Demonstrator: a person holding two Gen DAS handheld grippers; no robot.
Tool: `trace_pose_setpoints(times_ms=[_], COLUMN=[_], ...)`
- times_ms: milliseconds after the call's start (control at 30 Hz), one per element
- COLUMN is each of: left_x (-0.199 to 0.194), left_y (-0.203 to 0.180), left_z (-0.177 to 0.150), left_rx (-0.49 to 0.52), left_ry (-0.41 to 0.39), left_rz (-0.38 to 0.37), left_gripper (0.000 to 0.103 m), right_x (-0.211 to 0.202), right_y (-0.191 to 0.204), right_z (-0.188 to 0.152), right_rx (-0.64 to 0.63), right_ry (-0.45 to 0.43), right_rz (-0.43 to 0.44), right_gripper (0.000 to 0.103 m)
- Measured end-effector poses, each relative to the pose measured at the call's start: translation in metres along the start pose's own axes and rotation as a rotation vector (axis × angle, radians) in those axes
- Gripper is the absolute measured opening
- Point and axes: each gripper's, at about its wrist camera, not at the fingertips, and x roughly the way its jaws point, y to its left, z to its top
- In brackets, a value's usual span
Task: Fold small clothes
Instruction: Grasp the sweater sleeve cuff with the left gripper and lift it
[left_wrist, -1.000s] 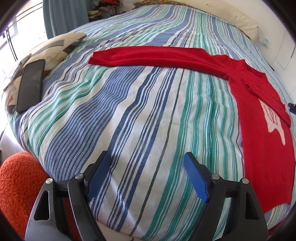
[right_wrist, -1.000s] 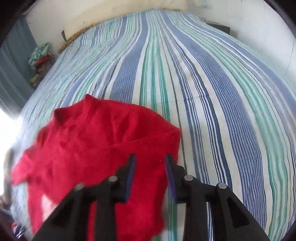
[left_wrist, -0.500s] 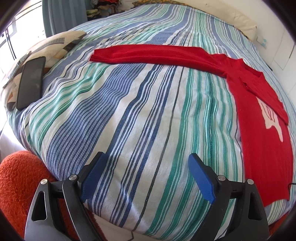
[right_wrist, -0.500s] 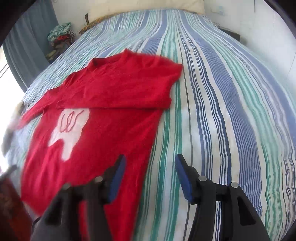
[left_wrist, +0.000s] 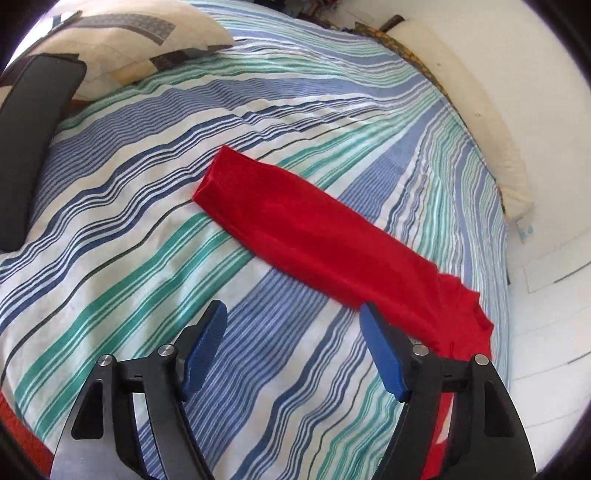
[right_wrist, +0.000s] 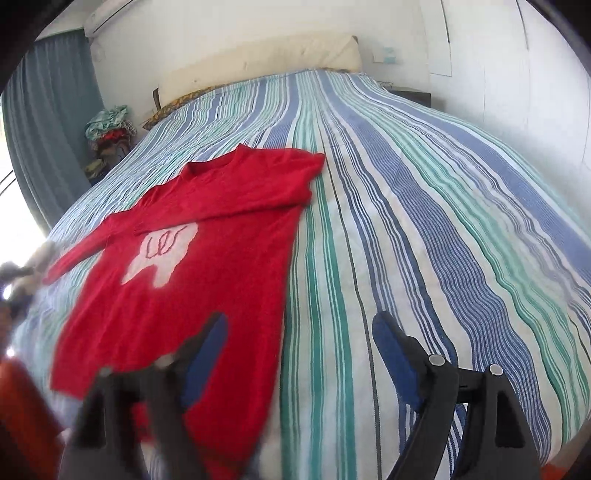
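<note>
Left tongs (left_wrist: 291, 325) agape, empty, low over bed (left_wrist: 147, 236) near sleeve (left_wrist: 295, 221). Right tongs (right_wrist: 299, 336) agape, empty, at sweater (right_wrist: 207, 251) hem. Striped cover, white walls.

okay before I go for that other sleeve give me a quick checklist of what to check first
1. Left gripper open, holding nothing: ok.
2. Right gripper open, holding nothing: ok.
3. One sleeve already folded across the sweater chest: ok.
4. Other sleeve lies flat and straight on the bed, cuff exposed: ok.
5. Cuff between the left fingers: not ok; it lies ahead of them.
6. Sweater hem smooth: cannot tell, blurred and behind the right gripper.
</note>
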Motion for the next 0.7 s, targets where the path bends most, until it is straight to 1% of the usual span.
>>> trace_pose_setpoints(times_ms=[67, 100, 133, 167, 200, 233, 267, 300, 333, 367, 400, 433, 500, 567, 633, 700], left_x=[0.025, 0.034, 0.039, 0.041, 0.041, 0.042, 0.045, 0.045, 0.039, 0.033, 0.025, 0.016, -0.003, -0.019, -0.028, -0.026], left_y=[0.009, 0.014, 0.018, 0.020, 0.021, 0.020, 0.017, 0.011, 0.000, -0.018, -0.043, -0.072, -0.143, -0.220, -0.293, -0.356], left_z=[0.014, 0.019, 0.024, 0.027, 0.030, 0.035, 0.042, 0.049, 0.054, 0.058, 0.059, 0.058, 0.045, 0.023, -0.009, -0.045], left_rx=[-0.076, -0.119, -0.155, -0.180, -0.196, -0.198, -0.186, -0.162, -0.114, -0.043, 0.038, 0.125, 0.314, 0.492, 0.639, 0.755], left_ry=[0.015, 0.008, -0.014, -0.050, -0.083, -0.099, -0.089, -0.091, -0.116, -0.137, -0.157, -0.175, -0.211, -0.232, -0.225, -0.199], left_rz=[0.043, 0.052, 0.048, 0.051, 0.066, 0.077, 0.073, 0.087, 0.113, 0.134, 0.148, 0.145, 0.091, 0.016, -0.067, -0.149], left_gripper=[0.072, 0.072, 0.072, 0.067, 0.048, 0.031, 0.004, 0.002, 0.002, 0.002, 0.002, 0.002, 0.002, 0.002, 0.002, 0.002], right_x=[0.005, 0.008, 0.009, 0.009, 0.010, 0.010, 0.011, 0.011, 0.012, 0.012, 0.012, 0.013, 0.012, 0.013, 0.014, 0.014], right_y=[0.003, 0.006, 0.008, 0.012, 0.016, 0.019, 0.022, 0.024, 0.025, 0.026, 0.025, 0.025, 0.023, 0.022, 0.020, 0.019], right_z=[-0.004, -0.006, -0.007, -0.008, -0.009, -0.010, -0.011, -0.012, -0.013, -0.013, -0.013, -0.012, -0.011, -0.011, -0.011, -0.010], right_rx=[0.008, 0.005, -0.004, -0.018, -0.034, -0.051, -0.066, -0.077, -0.085, -0.088, -0.088, -0.086, -0.082, -0.075, -0.065, -0.056], right_ry=[0.021, 0.026, 0.027, 0.028, 0.029, 0.030, 0.033, 0.037, 0.040, 0.040, 0.039, 0.038, 0.035, 0.036, 0.042, 0.044], right_rz=[0.018, 0.022, 0.027, 0.031, 0.030, 0.029, 0.029, 0.031, 0.033, 0.035, 0.039, 0.045, 0.055, 0.067, 0.079, 0.088], right_gripper=[0.080, 0.080, 0.080, 0.080, 0.080, 0.080, 0.080, 0.080, 0.080, 0.080, 0.080, 0.080, 0.080, 0.080, 0.080, 0.080])
